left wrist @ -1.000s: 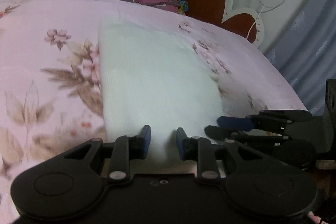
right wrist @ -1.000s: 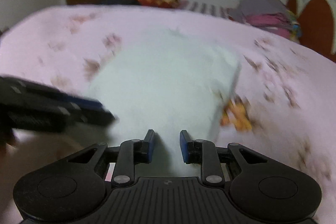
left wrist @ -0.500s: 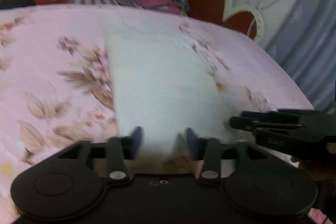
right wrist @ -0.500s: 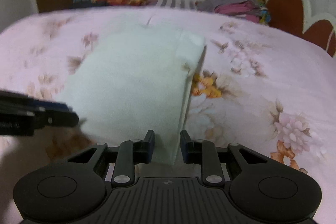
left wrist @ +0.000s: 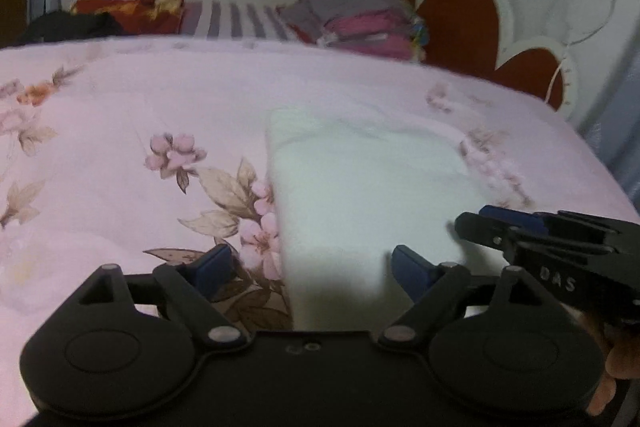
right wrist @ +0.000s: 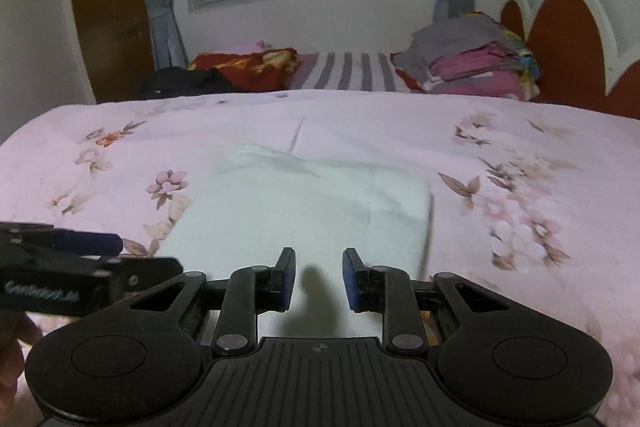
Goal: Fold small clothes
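A pale white folded cloth lies flat on the pink floral bedspread; it also shows in the right wrist view. My left gripper is wide open and empty, above the cloth's near left edge. My right gripper is open a little and empty, just above the cloth's near edge. The right gripper shows at the right of the left wrist view. The left gripper shows at the left of the right wrist view.
A stack of folded grey and pink clothes sits at the far right by the red headboard. A striped pillow, a red cloth and a black garment lie along the far edge of the bed.
Both grippers have drawn back and up from the cloth. The left gripper's jaws have opened wide. The cloth now lies flat on the bed, let go.
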`<control>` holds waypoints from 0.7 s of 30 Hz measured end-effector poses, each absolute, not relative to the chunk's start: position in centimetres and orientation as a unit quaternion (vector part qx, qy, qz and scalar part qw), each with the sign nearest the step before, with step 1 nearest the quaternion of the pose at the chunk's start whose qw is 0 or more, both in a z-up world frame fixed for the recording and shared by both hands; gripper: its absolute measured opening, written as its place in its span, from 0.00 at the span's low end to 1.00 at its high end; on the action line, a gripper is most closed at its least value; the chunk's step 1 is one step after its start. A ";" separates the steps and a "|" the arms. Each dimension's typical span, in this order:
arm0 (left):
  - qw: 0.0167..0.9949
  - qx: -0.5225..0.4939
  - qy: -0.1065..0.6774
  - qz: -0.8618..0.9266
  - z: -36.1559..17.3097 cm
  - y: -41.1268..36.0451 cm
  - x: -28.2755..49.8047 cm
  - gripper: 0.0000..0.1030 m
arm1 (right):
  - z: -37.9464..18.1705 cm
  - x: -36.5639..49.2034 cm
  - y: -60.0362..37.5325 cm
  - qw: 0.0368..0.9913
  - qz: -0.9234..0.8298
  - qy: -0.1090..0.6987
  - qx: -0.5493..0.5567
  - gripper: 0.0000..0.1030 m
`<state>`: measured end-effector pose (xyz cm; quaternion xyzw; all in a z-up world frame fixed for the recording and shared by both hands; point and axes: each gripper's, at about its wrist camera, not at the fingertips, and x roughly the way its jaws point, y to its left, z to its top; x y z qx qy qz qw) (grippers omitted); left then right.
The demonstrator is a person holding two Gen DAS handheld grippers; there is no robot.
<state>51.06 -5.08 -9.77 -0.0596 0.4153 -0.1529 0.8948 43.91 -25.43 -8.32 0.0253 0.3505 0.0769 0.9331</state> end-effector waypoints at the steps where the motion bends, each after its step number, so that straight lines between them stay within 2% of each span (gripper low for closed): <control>1: 0.891 -0.058 0.424 -0.150 -10.3 -5.1 51.5 0.85 | -8.8 44.3 -25.7 0.932 0.081 0.351 0.025 0.24; 4: 0.884 -0.069 0.438 -0.150 -11.4 -4.8 51.7 0.91 | -11.3 44.8 -26.7 0.931 0.046 0.360 -0.028 0.24; 8: 0.886 -0.063 0.435 -0.149 -11.6 -4.9 51.0 0.91 | -11.4 44.6 -29.2 0.929 0.047 0.368 0.015 0.27; 10: 0.885 -0.060 0.437 -0.150 -11.3 -4.8 50.9 0.89 | -11.6 44.5 -29.9 0.928 0.043 0.368 0.030 0.34; 12: 0.883 -0.056 0.440 -0.154 -10.8 -4.8 51.0 0.85 | -11.7 44.5 -31.4 0.923 0.033 0.376 0.076 0.51; 13: 0.883 -0.056 0.438 -0.157 -10.5 -4.7 51.0 0.82 | -11.4 44.3 -32.3 0.919 0.031 0.379 0.104 0.53; 17: 0.871 -0.082 0.450 -0.180 -10.5 -3.9 51.9 0.77 | -11.2 43.3 -36.5 0.877 0.063 0.394 0.266 0.54; 21: 0.846 -0.143 0.476 -0.195 -11.3 -2.9 53.0 0.78 | -12.9 44.1 -39.2 0.821 0.097 0.424 0.369 0.55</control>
